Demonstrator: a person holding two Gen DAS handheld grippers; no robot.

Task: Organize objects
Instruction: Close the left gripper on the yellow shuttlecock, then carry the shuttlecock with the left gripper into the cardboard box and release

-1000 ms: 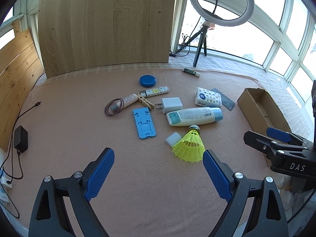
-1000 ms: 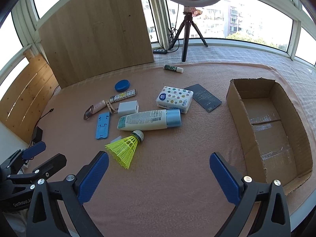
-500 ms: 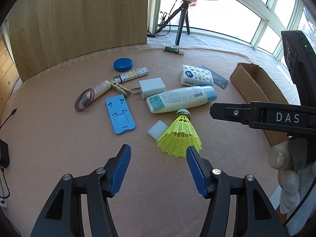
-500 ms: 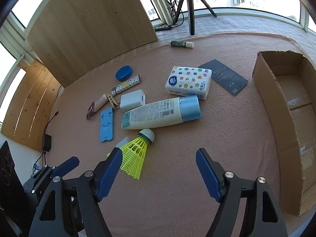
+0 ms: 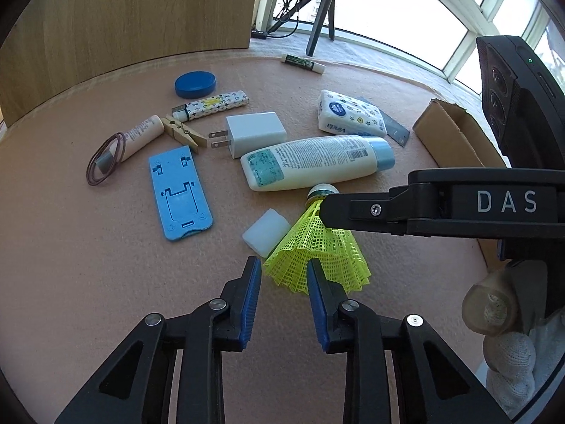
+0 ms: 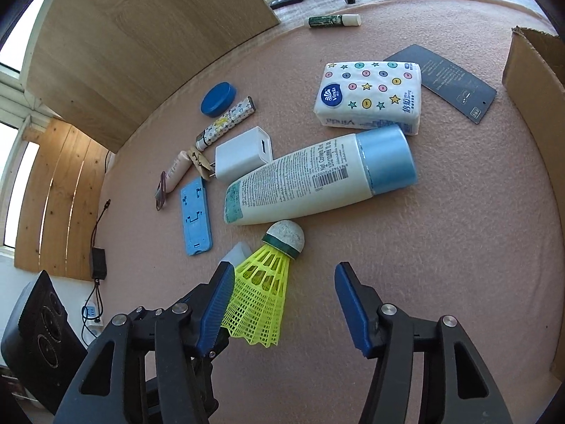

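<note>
Right tongs [image 6: 284, 304] wide around shuttlecock [image 6: 263, 296], left tongs [image 5: 283, 300] narrow, perhaps touching its skirt

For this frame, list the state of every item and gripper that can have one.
Left gripper: open, narrow gap, at the skirt edge.
Right gripper: open, wide, straddling the shuttlecock.
Shuttlecock: lying on its side, not gripped.
Lotion bottle: lying down, cap on.
Cardboard box: open at the top.
Glue stick: capped, lying flat.
Clothespin: shut.
Phone stand: folded flat.
</note>
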